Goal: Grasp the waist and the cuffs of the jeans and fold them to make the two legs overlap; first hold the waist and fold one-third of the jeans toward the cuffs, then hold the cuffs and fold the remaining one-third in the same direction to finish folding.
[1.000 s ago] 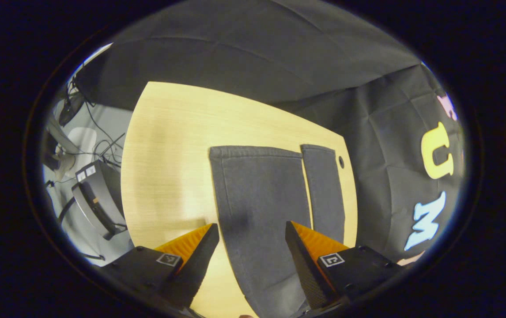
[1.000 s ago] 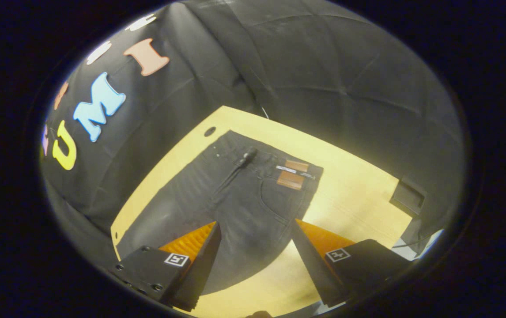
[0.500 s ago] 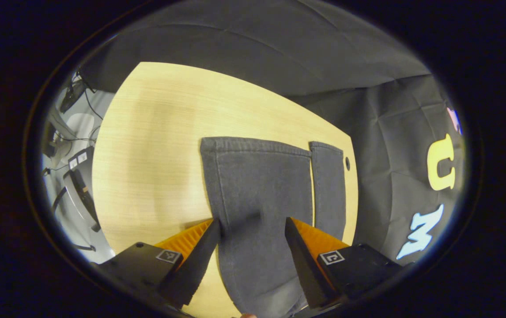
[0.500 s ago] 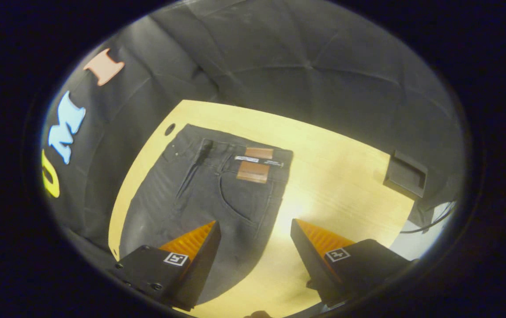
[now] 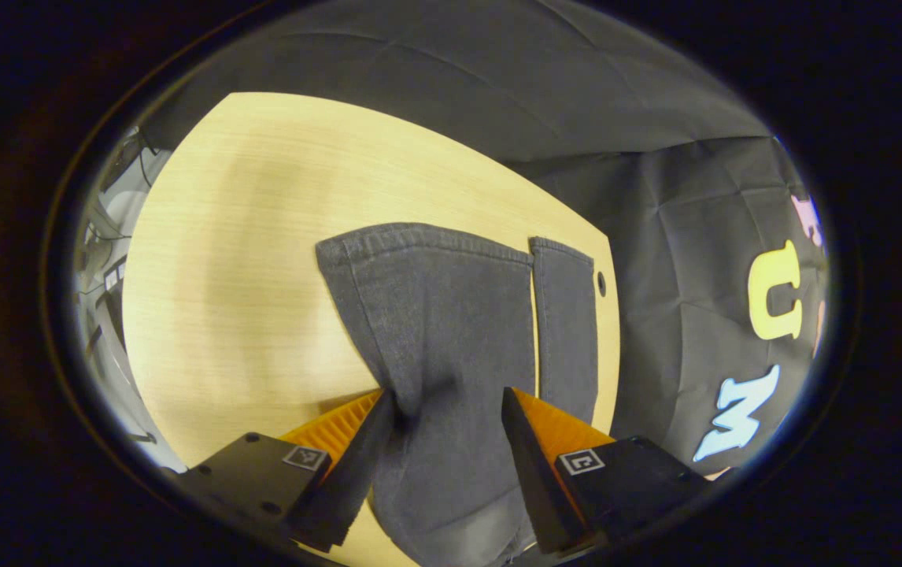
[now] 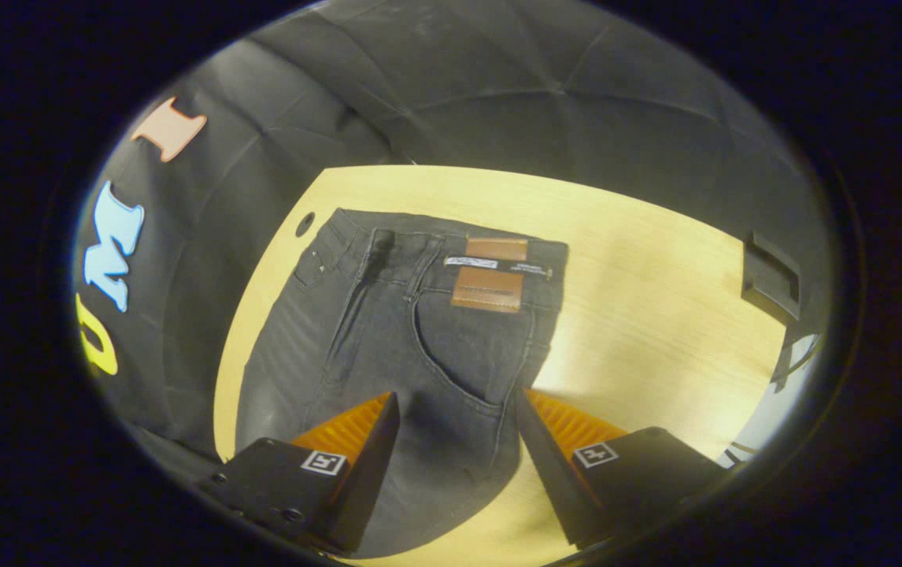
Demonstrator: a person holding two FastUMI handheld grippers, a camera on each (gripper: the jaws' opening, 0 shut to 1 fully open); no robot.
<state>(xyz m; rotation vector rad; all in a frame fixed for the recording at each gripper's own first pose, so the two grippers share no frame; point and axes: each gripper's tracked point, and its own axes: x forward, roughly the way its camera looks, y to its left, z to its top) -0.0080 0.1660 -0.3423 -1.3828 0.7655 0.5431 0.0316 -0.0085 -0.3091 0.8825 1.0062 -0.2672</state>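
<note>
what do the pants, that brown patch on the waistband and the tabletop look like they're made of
Jeans: dark grey denim, matte, with woven texture and stitched seams. Brown patch: probably leather or imitation, smooth and flat; I can't tell which. Table: pale wood-grain surface, likely laminate, with fine straight lines.

Dark grey jeans [image 6: 388, 339] lie flat on a pale wooden table [image 6: 640, 315], waist at the far end, legs running toward the near edge. A brown leather patch [image 6: 486, 288] sits on the waistband, with a curved pocket seam just below it. The right tongs [image 6: 457, 409] hover low over the hip area, spread apart, one finger over the denim and the other at its right edge. A small dark box [image 6: 770, 277] rests far right. A round hole [image 6: 305, 224] marks the table's far left corner.
</note>
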